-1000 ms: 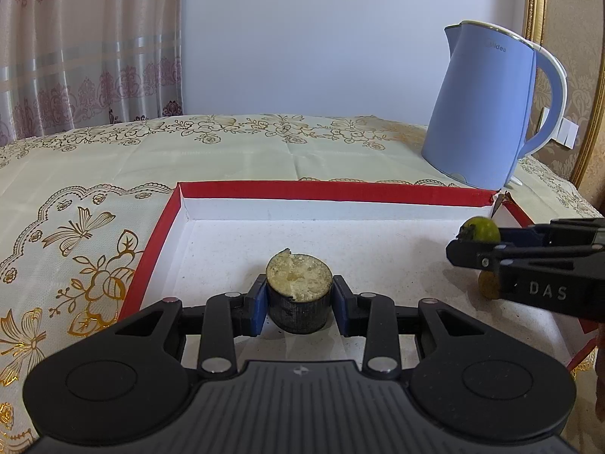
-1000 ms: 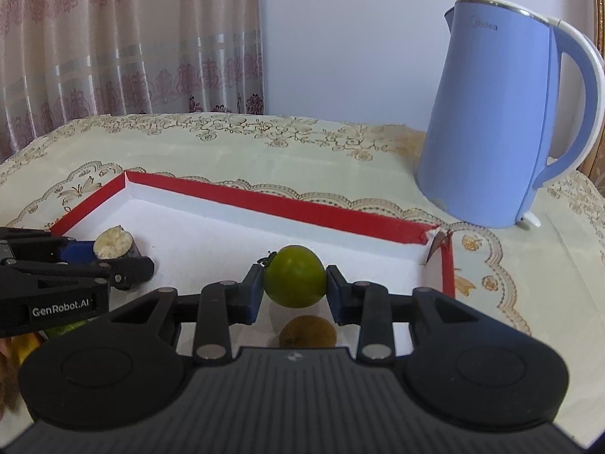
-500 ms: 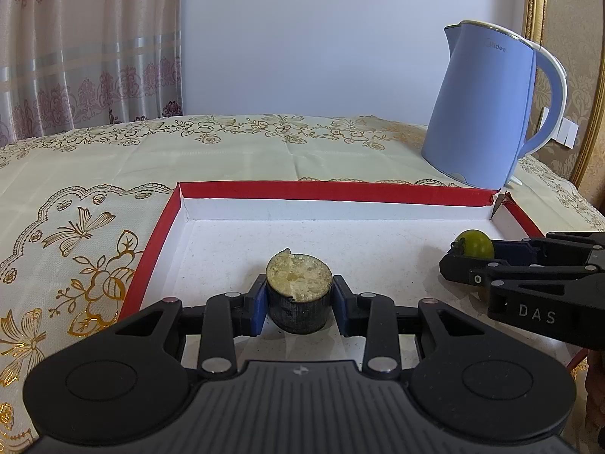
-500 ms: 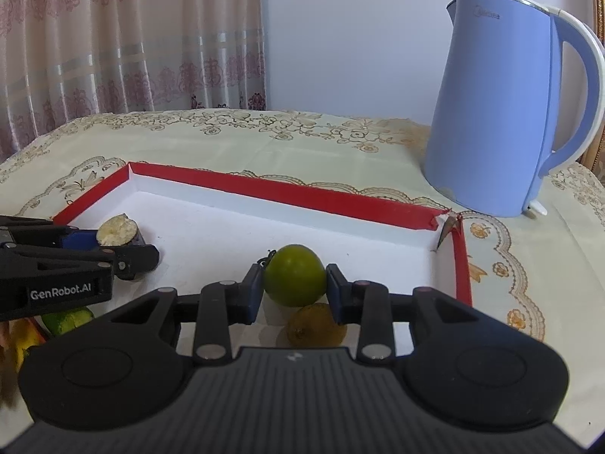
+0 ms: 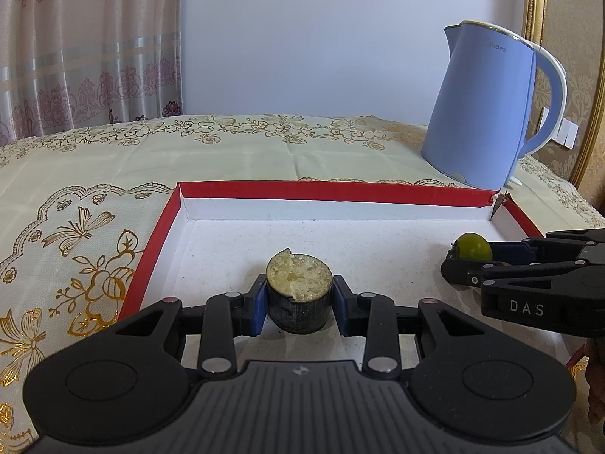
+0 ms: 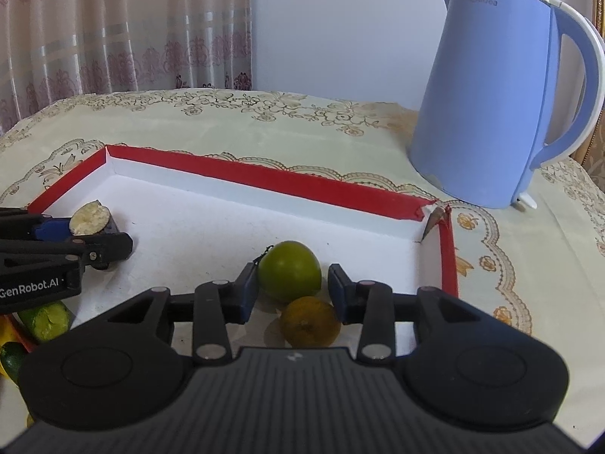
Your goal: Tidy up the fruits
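A shallow white tray with a red rim (image 5: 332, 191) lies on the tablecloth. My left gripper (image 5: 298, 302) is shut on a dark-skinned cut fruit piece (image 5: 298, 280) with a pale cut face, low over the tray's left part. In the right wrist view this piece (image 6: 90, 219) shows in the left gripper (image 6: 98, 238). My right gripper (image 6: 291, 287) has its jaws opening around a green round fruit (image 6: 289, 270) that rests on the tray floor. A small gap shows at the right pad. A brownish-orange fruit (image 6: 310, 321) lies just in front of it.
A blue electric kettle (image 6: 491, 94) stands on the cloth behind the tray's right corner, which is torn (image 6: 435, 223). Green fruits (image 6: 45, 319) lie outside the tray at the lower left of the right wrist view. Curtains and a wall lie beyond the table.
The right gripper sank a little with the green fruit, down beside the brownish-orange fruit, and its jaws have widened off the fruit. The left gripper and its cut piece stayed put.
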### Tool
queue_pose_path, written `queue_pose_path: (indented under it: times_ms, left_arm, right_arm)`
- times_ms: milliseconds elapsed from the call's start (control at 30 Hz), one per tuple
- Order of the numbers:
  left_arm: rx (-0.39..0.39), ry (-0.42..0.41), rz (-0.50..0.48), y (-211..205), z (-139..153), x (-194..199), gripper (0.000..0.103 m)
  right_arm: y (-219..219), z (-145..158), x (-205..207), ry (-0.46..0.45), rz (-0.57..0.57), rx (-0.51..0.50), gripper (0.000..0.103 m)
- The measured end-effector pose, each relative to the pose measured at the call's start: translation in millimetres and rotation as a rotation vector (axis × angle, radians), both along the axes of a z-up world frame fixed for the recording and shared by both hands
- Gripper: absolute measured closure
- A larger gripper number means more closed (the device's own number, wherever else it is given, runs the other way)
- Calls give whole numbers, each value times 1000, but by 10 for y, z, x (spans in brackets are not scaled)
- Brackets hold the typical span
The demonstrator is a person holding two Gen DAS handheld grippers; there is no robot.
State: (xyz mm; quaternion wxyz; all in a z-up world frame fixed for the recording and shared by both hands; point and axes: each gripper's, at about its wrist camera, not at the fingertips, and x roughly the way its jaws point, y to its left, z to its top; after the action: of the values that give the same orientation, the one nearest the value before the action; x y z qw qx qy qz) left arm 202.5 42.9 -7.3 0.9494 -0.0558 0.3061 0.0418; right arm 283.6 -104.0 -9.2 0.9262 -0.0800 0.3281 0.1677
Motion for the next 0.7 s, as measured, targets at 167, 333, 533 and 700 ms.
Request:
queue_pose_path:
  times_ms: [167, 333, 533, 700]
  left_arm:
    - [0, 0, 0, 1, 1, 0, 69]
    - [1, 0, 0, 1, 1, 0, 69]
    - [1, 0, -1, -1, 4, -2, 69]
    - [2, 0, -1, 0, 5, -1, 69]
  right_arm:
    - [-2, -8, -18, -5, -1, -2, 64]
    - [-25, -6, -27, -11, -12, -3, 55]
    - [-43, 24, -87, -38, -19, -7, 28]
    - [-86, 90, -228, -124, -25, -10, 1]
